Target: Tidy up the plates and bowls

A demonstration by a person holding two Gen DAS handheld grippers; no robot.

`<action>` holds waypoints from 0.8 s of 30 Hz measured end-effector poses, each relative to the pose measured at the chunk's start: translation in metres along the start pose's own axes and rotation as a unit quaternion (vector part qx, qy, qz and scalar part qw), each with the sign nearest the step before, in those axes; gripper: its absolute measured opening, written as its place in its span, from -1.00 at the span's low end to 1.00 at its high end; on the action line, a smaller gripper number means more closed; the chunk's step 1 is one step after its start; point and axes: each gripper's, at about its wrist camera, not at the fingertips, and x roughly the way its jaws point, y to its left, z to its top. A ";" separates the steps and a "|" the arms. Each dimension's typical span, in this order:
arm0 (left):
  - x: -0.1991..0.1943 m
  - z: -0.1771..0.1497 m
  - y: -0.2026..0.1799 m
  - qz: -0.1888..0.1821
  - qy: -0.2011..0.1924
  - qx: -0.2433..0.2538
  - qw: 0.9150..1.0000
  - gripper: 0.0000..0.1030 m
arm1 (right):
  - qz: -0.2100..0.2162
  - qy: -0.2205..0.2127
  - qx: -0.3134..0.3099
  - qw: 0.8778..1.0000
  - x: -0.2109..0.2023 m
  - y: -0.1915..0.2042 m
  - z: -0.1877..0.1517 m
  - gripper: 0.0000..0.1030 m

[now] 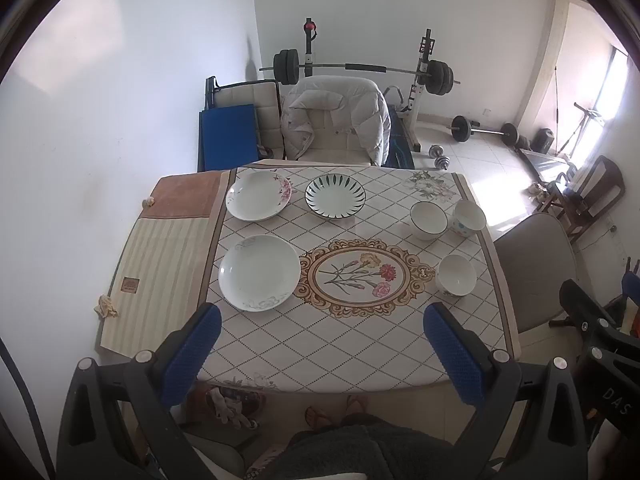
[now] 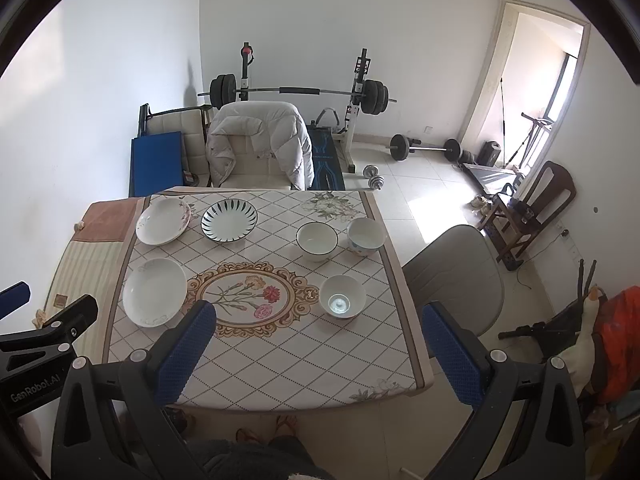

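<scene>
three plates [image 1: 259, 272] and three bowls [image 1: 457, 280] spread apart on table [image 1: 320, 340], none stacked; left tongs [image 1: 320, 354] and right tongs [image 2: 318, 354] spread wide, empty.

A green-striped plate [image 1: 335, 196], a pink-flowered plate [image 1: 258, 195] and blue-padded tongs [image 1: 320, 356] over a diamond-checked tablecloth [image 1: 340, 344].

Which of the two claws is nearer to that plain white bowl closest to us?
The right. The right claw hangs open just short of the white bowl, which sits between its fingers' line. The left claw is open farther left, nearer the plates.
</scene>
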 end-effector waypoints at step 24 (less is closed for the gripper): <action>-0.013 -0.007 0.000 -0.005 -0.019 0.005 1.000 1.00 | -0.010 -0.004 0.002 1.000 -0.008 0.000 0.001 1.00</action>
